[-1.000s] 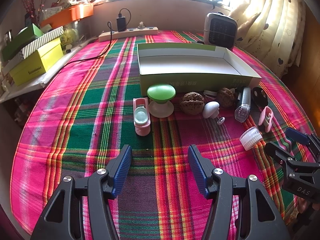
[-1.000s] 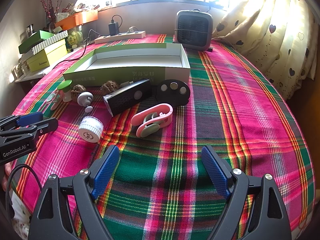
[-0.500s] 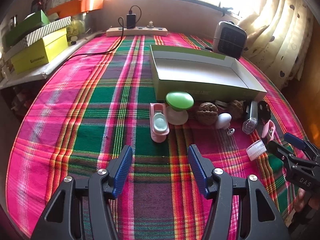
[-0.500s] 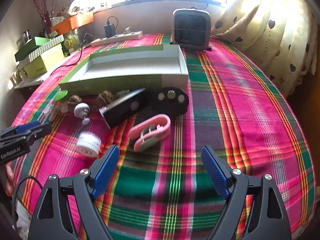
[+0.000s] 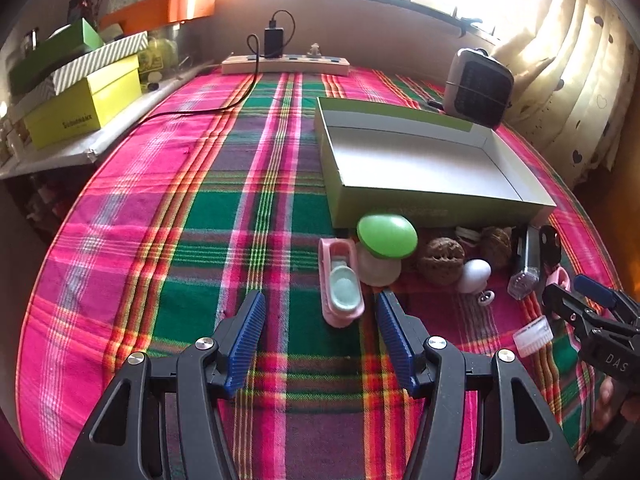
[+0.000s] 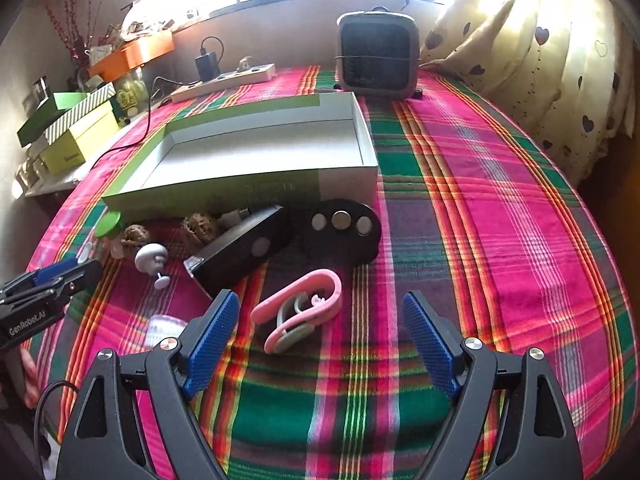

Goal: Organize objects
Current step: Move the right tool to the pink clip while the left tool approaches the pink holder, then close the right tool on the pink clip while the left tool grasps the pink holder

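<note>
Clip lies lower centre, long axis slanting, probably nearest the right tool, whose fingers stand apart; left tool likewise.

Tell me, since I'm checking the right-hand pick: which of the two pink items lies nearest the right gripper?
The curved pink clip, lying just ahead of the open right gripper. The other, a pink oblong case, sits in front of the left gripper.

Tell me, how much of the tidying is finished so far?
Nothing looks done yet: the box holds nothing. Nothing is in hand either; the left gripper hangs open near the pink case, and the right gripper hangs open near the pink clip. Left: those, the green cap, walnuts, black case and the other bits in front of the box.
</note>
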{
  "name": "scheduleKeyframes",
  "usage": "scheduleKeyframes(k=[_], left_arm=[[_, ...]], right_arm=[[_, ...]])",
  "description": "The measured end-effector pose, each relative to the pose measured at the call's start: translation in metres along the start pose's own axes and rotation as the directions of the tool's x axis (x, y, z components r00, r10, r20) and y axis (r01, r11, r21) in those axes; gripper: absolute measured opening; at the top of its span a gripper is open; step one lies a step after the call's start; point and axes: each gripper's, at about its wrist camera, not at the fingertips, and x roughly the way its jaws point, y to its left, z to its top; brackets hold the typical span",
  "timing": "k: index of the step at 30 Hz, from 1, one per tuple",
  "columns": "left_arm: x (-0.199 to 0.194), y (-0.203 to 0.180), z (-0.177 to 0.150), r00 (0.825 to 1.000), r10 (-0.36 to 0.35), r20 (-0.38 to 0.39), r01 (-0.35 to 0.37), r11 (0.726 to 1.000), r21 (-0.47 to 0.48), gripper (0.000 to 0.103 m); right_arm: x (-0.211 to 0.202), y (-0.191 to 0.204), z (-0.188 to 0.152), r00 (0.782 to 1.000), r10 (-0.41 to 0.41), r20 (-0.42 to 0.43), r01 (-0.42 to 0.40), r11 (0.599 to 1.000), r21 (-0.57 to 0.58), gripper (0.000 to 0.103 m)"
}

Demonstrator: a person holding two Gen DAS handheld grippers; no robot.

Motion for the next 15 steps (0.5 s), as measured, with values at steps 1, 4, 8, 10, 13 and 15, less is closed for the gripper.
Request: scheduleKeyframes(k=[1,4,8,10,13,15], left_arm=[[0.001,0.001,0.001,1.0,0.004,0.0,-0.004,1.0,0.001,0.057],[0.003,0.004,0.004,1.0,0.028,-0.005,-0.028,1.0,0.003,0.056],[0.005,0.006,0.006,1.0,0.029,-0.006,-0.029,1.0,0.002,0.056],[0.006,0.005,0.006,0.999,0.036,-0.005,-0.036,0.999,0.008,0.056],[0.008,0.004,0.007,0.999,0.04,-0.003,-0.04,0.999,0.012,0.056],[0.008,0.005,0.008,0.999,0.039,-0.003,-0.039,0.999,0.014,0.056]], right_arm=[[0.001,-0.001,0.0,1.0,-0.005,-0.003,0.005,1.0,0.002,0.084],[0.004,-0.003,0.001,1.0,-0.02,-0.016,0.02,1.0,0.003,0.08],[0.002,-0.011,-0.001,0.999,-0.036,-0.018,0.036,0.999,0.012,0.078],[0.001,-0.015,-0.002,0.999,-0.043,-0.016,0.043,0.999,0.012,0.074],[-0.001,-0.018,-0.003,0.998,-0.062,-0.016,0.062,0.998,0.0,0.069],[-0.003,-0.02,-0.004,0.997,-0.073,-0.012,0.073,0.997,-0.004,0.062]])
